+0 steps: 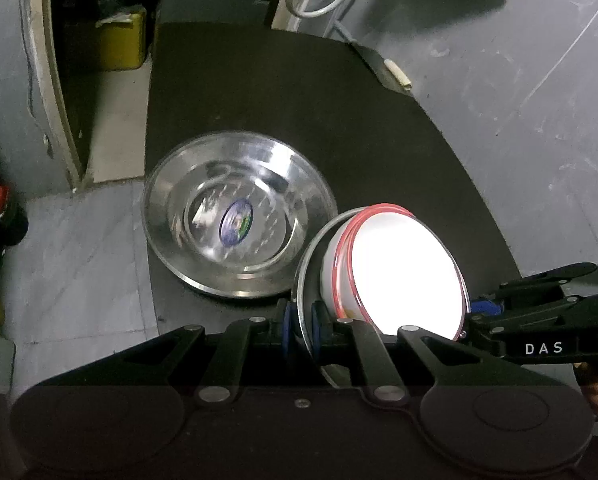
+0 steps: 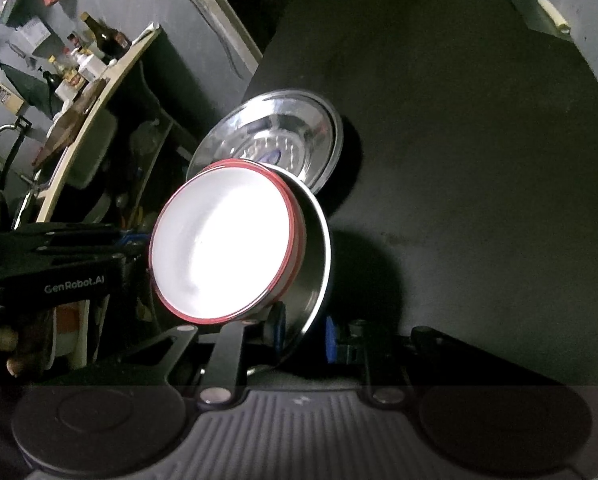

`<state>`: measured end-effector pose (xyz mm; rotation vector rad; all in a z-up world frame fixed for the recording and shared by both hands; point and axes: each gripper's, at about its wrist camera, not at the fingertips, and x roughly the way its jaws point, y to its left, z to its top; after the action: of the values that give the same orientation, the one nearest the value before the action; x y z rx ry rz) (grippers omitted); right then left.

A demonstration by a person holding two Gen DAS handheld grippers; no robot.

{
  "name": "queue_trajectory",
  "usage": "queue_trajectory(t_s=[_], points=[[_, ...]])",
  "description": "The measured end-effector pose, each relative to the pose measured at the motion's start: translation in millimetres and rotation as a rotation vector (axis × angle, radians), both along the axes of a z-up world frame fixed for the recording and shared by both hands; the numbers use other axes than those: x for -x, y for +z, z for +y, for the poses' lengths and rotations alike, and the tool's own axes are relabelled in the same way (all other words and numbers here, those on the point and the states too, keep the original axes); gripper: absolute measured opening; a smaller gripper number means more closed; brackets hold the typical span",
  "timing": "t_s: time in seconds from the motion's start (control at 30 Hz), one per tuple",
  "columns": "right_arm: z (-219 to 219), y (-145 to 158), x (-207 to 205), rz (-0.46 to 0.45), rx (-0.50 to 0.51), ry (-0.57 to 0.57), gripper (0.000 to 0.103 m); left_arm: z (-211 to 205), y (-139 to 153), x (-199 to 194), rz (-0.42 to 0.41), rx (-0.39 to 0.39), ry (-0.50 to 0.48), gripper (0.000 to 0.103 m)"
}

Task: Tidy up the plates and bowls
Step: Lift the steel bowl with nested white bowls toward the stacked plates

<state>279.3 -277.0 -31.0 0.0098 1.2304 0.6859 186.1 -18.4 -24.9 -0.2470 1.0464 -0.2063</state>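
Tilting steel bowl, white bowl nested

The left black two-finger tool has silver pivot screws, blue pads and round housings; the right black tool looks alike, ribbed grey behind, possibly rubber.

Left gripper jaws pinched narrow, right gripper jaws wider, facing each other.
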Motion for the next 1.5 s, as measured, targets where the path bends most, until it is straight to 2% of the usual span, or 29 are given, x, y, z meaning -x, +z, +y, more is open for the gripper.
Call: queue_trajectory(t_s=[0.3, 0.73, 1.13, 1.5], points=[[2.2, 12.2, -25.2, -0.037, -0.006, 0.028, 0.023, 2.8, 10.9, -19.8, -0.036, 0.004, 0.035, 0.010], [40.0, 18.4, -63.8, -0.057, -0.005, 0.153, 0.023, 28.8, 16.0, -38.4, -0.038, -0.035, 0.150, 0.009], [63.9, 14.3, -83.6, -0.044, 0.009, 0.228, 0.023, 50.3, 6.0, -41.2, -0.027, -0.019, 0.239, 0.009], [80.3, 6.9, -93.5, -0.032, 0.019, 0.244, 0.023, 61.6, -4.7, -51.0, -0.005, -0.008, 0.280, 0.008]])
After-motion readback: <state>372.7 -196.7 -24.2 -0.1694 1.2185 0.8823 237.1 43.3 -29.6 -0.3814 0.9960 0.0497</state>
